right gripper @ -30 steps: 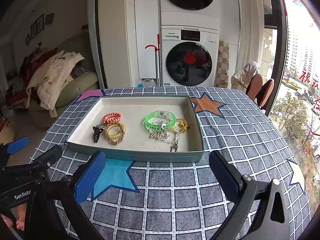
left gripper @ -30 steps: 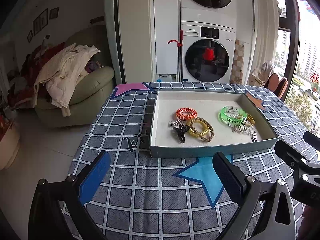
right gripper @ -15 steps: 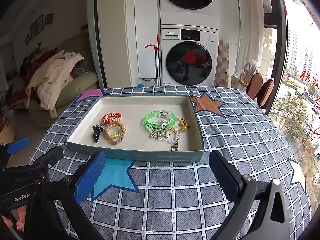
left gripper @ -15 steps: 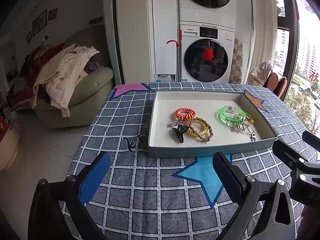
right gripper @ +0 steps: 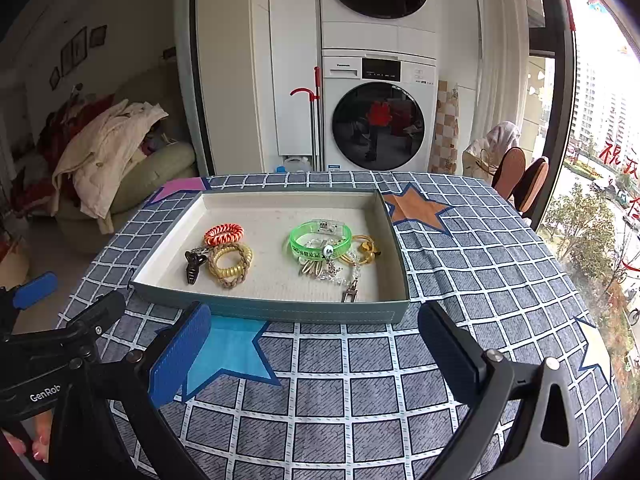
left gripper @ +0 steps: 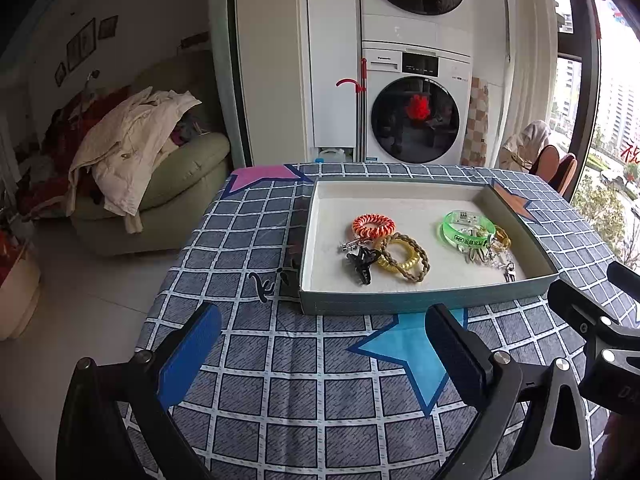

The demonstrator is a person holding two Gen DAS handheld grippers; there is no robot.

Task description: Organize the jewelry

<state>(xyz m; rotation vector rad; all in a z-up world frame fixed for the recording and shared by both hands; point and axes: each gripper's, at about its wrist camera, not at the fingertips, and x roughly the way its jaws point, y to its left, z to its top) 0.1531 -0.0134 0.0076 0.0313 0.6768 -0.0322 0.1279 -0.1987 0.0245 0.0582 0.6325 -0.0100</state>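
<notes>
A shallow grey-green tray (left gripper: 424, 303) (right gripper: 280, 310) with a white floor sits on the checked tablecloth. In it lie an orange coil band (left gripper: 373, 225) (right gripper: 224, 233), a yellow coil band with a brown braided band (left gripper: 404, 257) (right gripper: 230, 264), a black claw clip (left gripper: 362, 262) (right gripper: 193, 266), a green bangle (left gripper: 466, 229) (right gripper: 320, 240), a gold piece (right gripper: 366, 247) and a silver chain with a clasp (right gripper: 349, 286). My left gripper (left gripper: 322, 354) is open and empty, in front of the tray. My right gripper (right gripper: 314, 350) is open and empty, also in front of the tray.
The table (left gripper: 248, 240) carries a blue-grey checked cloth with coloured stars. An armchair piled with clothes (left gripper: 132, 160) stands to the left. Stacked washing machines (right gripper: 378, 120) stand behind. Two chair backs (right gripper: 520, 178) and a window lie to the right.
The left wrist view has drifted slightly, so the tray sits a little further left in it. The right gripper and the jewelry have not visibly moved.
</notes>
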